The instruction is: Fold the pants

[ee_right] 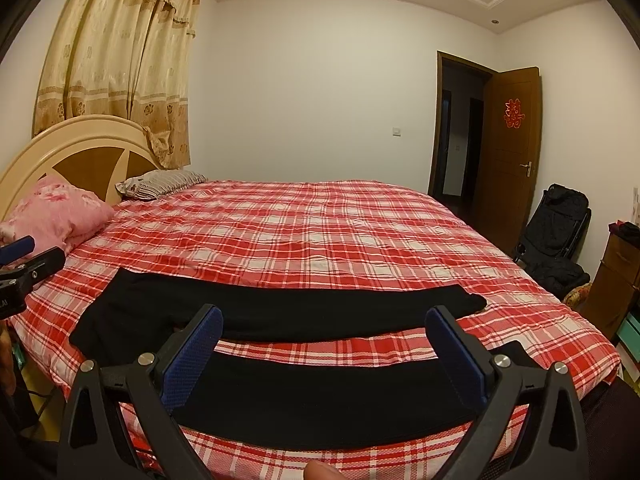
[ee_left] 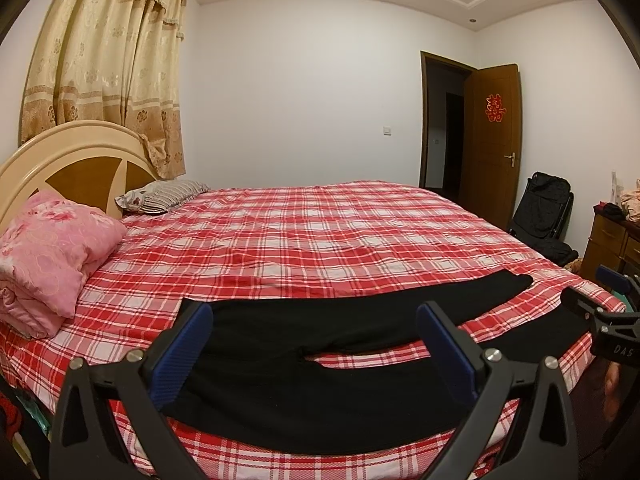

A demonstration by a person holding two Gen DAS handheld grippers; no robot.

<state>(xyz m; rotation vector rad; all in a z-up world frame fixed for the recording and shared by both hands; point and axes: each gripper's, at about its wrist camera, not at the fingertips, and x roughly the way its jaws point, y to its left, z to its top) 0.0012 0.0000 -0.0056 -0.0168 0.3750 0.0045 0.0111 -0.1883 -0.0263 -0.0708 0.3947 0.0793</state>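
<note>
Black pants [ee_left: 320,376] lie flat near the front edge of a bed with a red plaid sheet [ee_left: 320,232], waist to the left, the two legs spread apart toward the right. My left gripper [ee_left: 316,320] hovers open over the waist and crotch area, holding nothing. The same pants [ee_right: 280,308] show in the right wrist view, with my right gripper [ee_right: 326,324] open above the near leg [ee_right: 320,396]. The right gripper [ee_left: 596,292] also appears at the right edge of the left wrist view; the left gripper [ee_right: 24,256] pokes in at the left edge of the right wrist view.
A pink folded quilt [ee_left: 48,260] and a striped pillow [ee_left: 164,196] lie by the headboard [ee_left: 80,160]. A black folded chair [ee_left: 544,216] and a wooden dresser [ee_left: 612,240] stand right of the bed. The door [ee_left: 492,136] stands ajar. A fingertip [ee_right: 320,472] shows at the bottom.
</note>
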